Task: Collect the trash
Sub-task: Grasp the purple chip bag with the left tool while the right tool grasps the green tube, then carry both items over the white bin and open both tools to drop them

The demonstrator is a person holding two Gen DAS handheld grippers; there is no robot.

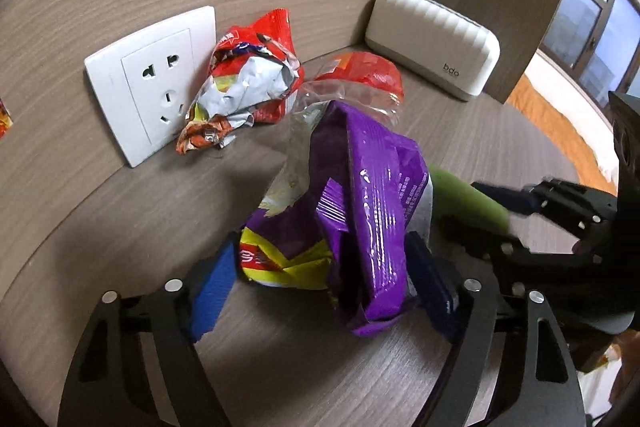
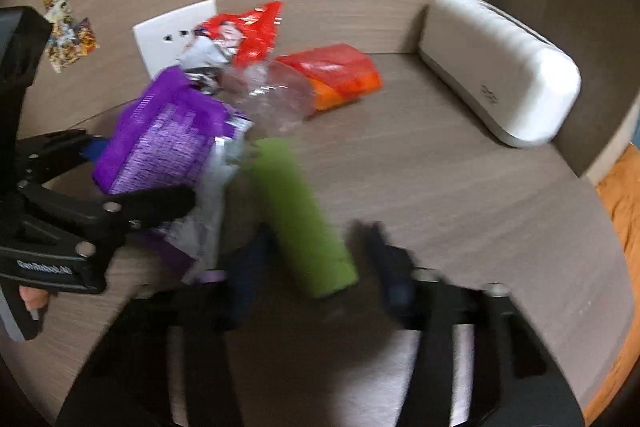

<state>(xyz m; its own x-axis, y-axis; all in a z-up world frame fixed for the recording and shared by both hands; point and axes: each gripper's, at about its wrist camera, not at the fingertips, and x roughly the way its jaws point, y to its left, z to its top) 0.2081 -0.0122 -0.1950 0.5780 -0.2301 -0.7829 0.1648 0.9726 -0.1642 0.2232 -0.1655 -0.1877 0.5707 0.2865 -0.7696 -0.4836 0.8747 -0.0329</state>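
My left gripper (image 1: 320, 267) is shut on a crumpled purple snack bag (image 1: 360, 211), held between its blue pads above the wooden desk (image 1: 140, 219). The bag also shows in the right wrist view (image 2: 160, 139). My right gripper (image 2: 316, 259) is open, its jaws on either side of a green roll (image 2: 300, 211) that lies on the desk; the roll also shows in the left wrist view (image 1: 468, 199). A crumpled red wrapper (image 1: 248, 83) leans on the wall by a socket. A clear plastic wrap (image 2: 268, 95) and an orange-red packet (image 2: 340, 75) lie behind.
A white socket plate (image 1: 148, 83) sits on the wall behind the trash. A white ribbed box (image 1: 436, 39) stands at the back right against a wood panel. The desk edge curves on the right, with an orange bedcover (image 2: 624, 195) beyond. The right wrist view is blurred.
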